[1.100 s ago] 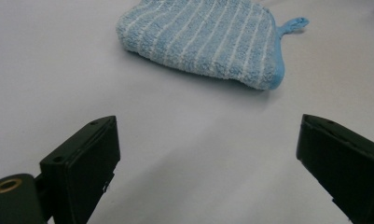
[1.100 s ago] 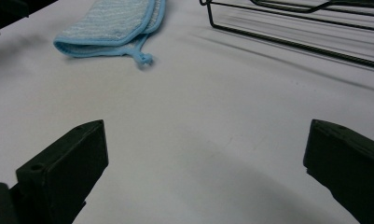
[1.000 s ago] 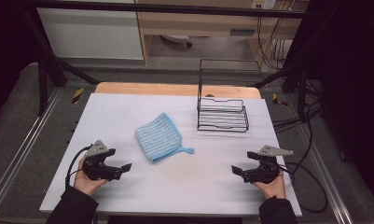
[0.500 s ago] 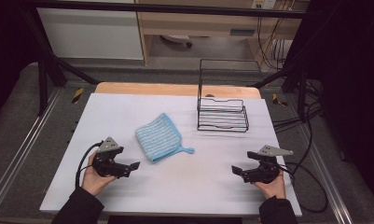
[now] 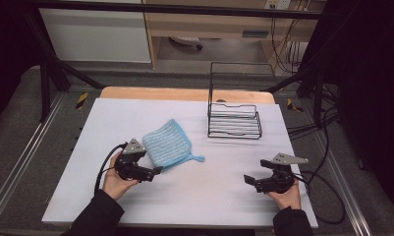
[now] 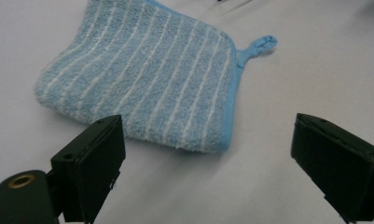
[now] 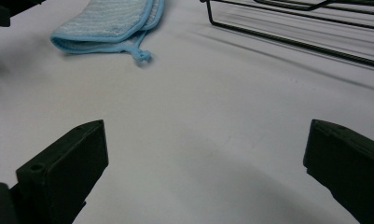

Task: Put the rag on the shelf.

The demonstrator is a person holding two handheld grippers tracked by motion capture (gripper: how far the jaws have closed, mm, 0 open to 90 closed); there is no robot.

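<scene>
A folded blue cloth with white stripes [image 5: 167, 146] lies on the white table top [image 5: 214, 196], its hanging loop [image 5: 198, 159] pointing right. My left gripper [image 5: 155, 171] sits just at the cloth's near edge, pointing toward it. In the left gripper view the cloth [image 6: 142, 88] lies just ahead of the wide-open jaws of my left gripper [image 6: 208, 154]; they have just been closing a little, with nothing between them. My right gripper [image 5: 249, 180] rests open near the front right. Its own view has the cloth [image 7: 110, 21] far off beyond my right gripper [image 7: 208, 154].
A black wire rack [image 5: 234, 120] stands at the back right of the table, and its lower bars [image 7: 315, 28] cross the top of the right gripper view. Cables trail from both grippers. A wooden strip [image 5: 184, 93] borders the far edge.
My left gripper has moved right and a little forward, up to the cloth's near edge. The right gripper and the cloth have stayed where they were.
</scene>
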